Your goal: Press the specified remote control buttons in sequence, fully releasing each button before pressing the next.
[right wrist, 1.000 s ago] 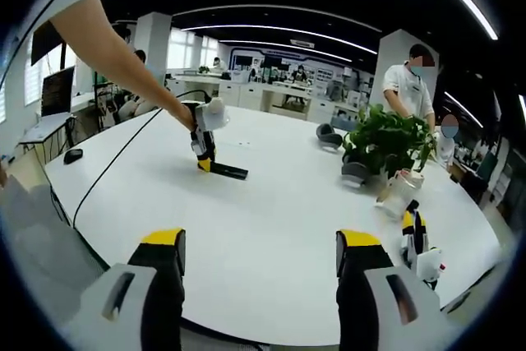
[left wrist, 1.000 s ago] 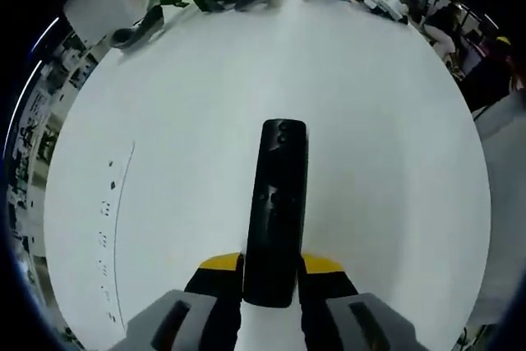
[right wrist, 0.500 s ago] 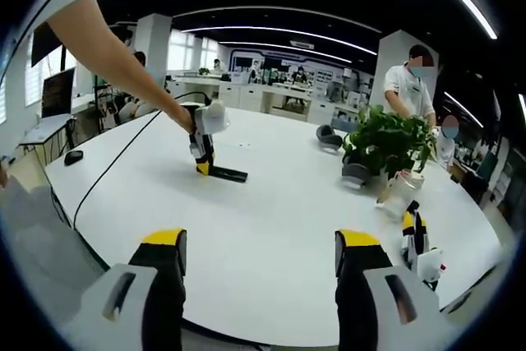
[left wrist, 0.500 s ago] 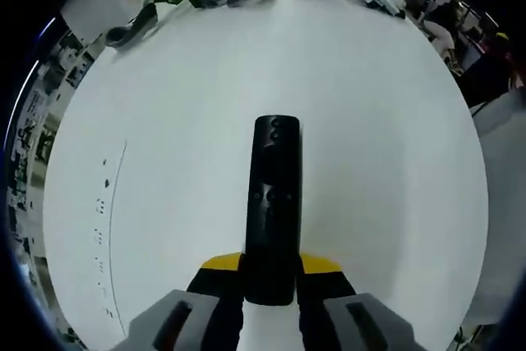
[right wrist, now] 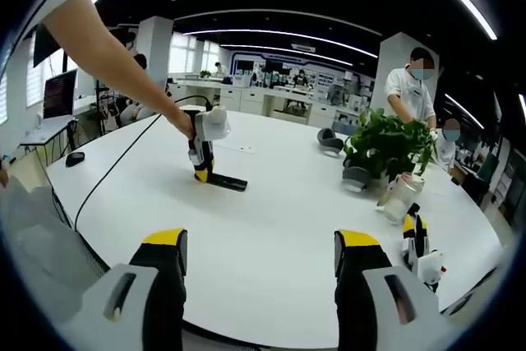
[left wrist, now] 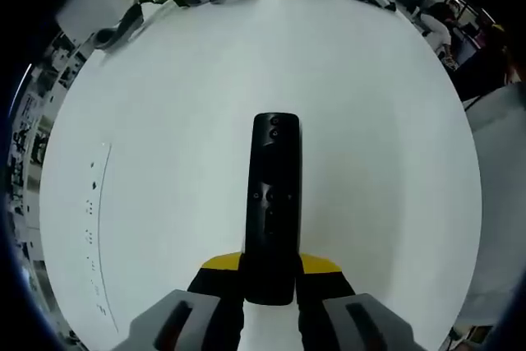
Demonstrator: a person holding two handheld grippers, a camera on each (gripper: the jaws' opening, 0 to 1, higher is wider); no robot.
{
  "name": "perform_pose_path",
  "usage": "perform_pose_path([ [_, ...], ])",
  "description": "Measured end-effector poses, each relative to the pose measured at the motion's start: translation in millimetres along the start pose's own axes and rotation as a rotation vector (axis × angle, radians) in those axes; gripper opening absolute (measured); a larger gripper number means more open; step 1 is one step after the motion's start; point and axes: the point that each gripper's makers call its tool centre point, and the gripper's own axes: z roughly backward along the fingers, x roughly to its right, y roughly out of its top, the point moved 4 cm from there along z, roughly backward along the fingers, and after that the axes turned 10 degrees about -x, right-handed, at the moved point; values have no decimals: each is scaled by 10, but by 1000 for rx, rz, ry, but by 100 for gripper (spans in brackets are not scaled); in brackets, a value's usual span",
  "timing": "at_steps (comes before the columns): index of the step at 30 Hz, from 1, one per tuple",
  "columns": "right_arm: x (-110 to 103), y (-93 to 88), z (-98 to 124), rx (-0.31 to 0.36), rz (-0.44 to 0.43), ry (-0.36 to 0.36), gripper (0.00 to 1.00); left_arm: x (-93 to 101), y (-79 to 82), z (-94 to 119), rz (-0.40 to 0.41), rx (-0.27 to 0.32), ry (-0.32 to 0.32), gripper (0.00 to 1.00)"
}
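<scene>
I hold the long black plastic remote control [left wrist: 274,203] flat on the round white table [left wrist: 386,121], my left gripper [left wrist: 270,273] clamped on its near end with a yellow-tipped jaw on either side. The remote runs straight toward 12 o'clock in the left gripper view, button face up and unobstructed, which I judge pins it steady for pressing. In the right gripper view the same remote [right wrist: 228,181] lies at about 11 o'clock, my left gripper [right wrist: 200,172] standing nearly upright on its end. My right gripper [right wrist: 260,256] hovers well apart from it, jaws wide apart and empty, so no button looks pressed yet. A leafy green potted plant [right wrist: 393,142] sits at 2 o'clock near the far rim, beside a clear glass jar [right wrist: 396,195], both well clear of the remote. Grey headphones [left wrist: 115,32] rest at 11 o'clock in the left gripper view
</scene>
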Motion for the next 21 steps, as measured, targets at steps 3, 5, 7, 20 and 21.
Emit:
perform_pose_path([
  [3,-8,0,1,2,0,6,75,5,3,-6,11,-16,-3,23],
  [5,-12,3,2,4,3,7,75,-7,4,-15,10,-19,-3,23],
  [7,-11,10,7,10,4,6,75,-2,-1,-17,-3,-24,-1,23],
  [20,0,37,31,32,-8,3,75,175,-11,-15,5,-56,6,23],
  [21,-1,35,30,30,-8,4,75,194,-15,-13,8,-55,5,23],
])
